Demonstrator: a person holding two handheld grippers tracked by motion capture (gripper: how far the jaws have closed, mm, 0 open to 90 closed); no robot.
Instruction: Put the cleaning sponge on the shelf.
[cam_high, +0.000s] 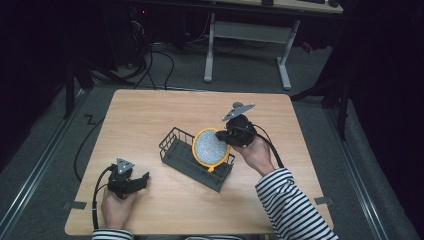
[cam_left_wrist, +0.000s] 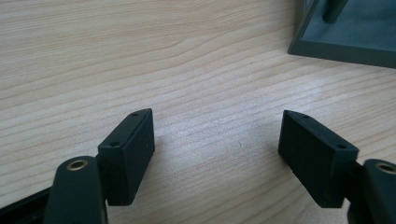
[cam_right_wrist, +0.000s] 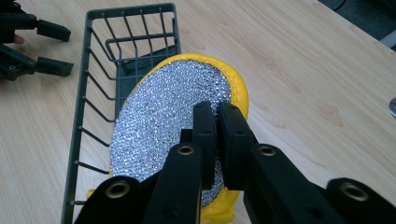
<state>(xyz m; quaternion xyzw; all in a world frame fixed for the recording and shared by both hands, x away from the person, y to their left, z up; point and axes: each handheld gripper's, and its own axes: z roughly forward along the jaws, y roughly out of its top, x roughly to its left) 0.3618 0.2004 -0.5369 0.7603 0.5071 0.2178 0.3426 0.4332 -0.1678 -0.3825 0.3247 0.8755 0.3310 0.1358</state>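
The yellow-rimmed strainer (cam_right_wrist: 173, 116), a round one with silvery mesh, stands on edge in the grey wire rack (cam_high: 196, 156) at the middle of the table (cam_high: 150, 115), toward the rack's right end. Its mesh faces left along the rack and its short yellow handle points down over the near side. The right gripper (cam_right_wrist: 217, 122) has its jaws pressed together on the strainer's upper right rim, so the strainer seems to be carried by that grip as much as by the rack.

The hold is a thin pinch on a curved rim. If the hand twists or drops too fast, the strainer could pivot between the jaws and swing. If the jaws let go before the lower edge is seated between the rack's wires, it could tip flat, roll out over the low wall, or catch its handle on the near rail.

The rack looks light and nothing steadies it. A sideways push from the strainer could slide or tilt it on the smooth wood.

The left gripper (cam_left_wrist: 217, 140) rests low at the near left of the table, jaws well apart and holding nothing, with a rack corner (cam_left_wrist: 345, 39) just ahead; it is too far off to brace the rack.
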